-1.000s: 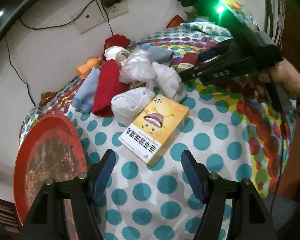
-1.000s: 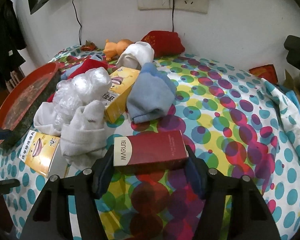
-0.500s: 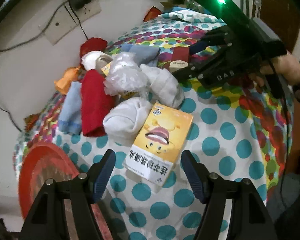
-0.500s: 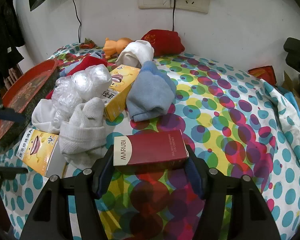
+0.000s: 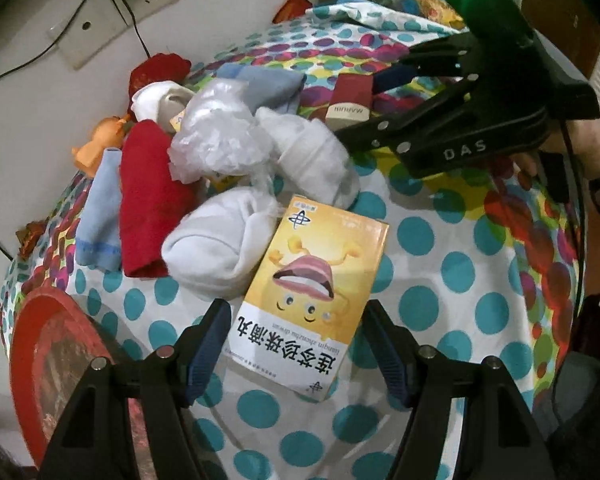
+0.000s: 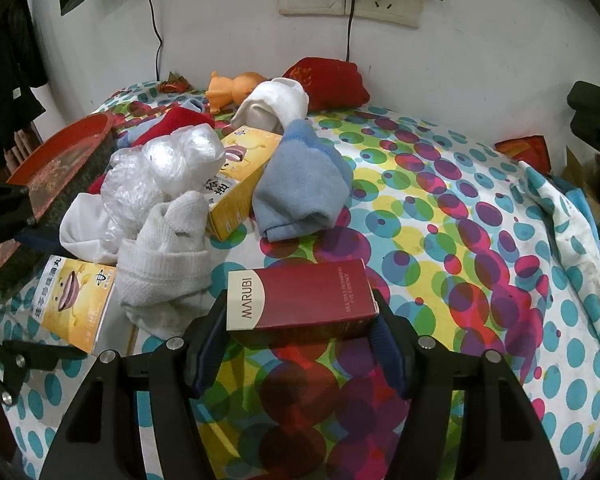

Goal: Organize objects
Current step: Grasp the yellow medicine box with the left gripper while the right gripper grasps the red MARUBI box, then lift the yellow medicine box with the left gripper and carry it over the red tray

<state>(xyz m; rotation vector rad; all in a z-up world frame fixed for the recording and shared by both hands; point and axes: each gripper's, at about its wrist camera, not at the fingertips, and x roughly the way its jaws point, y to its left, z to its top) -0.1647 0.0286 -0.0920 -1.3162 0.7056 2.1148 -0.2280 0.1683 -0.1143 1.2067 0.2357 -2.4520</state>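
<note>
Both jaws straddle boxes on the dotted cloth: right one clamped, left one spread wide.

Right gripper (image 6: 300, 336) has its blue pads pressed against the two ends of the red MARUBI box (image 6: 300, 296), which lies flat on the polka-dot tablecloth (image 6: 460, 248). Left gripper (image 5: 296, 344) stands open, its fingers either side of the near end of the yellow medicine box (image 5: 312, 300) without touching it. That box lies flat, with a white sock (image 5: 216, 240) against its far left edge. Behind sits a heap: crumpled clear plastic (image 5: 216, 140), a red sock (image 5: 148, 196), a pale blue sock (image 6: 300, 184) and a second yellow box (image 6: 240, 176) tucked under the plastic. An orange toy (image 6: 232, 90) rests near the wall, and a red tray (image 5: 52, 360) sits at the table's left edge.
</note>
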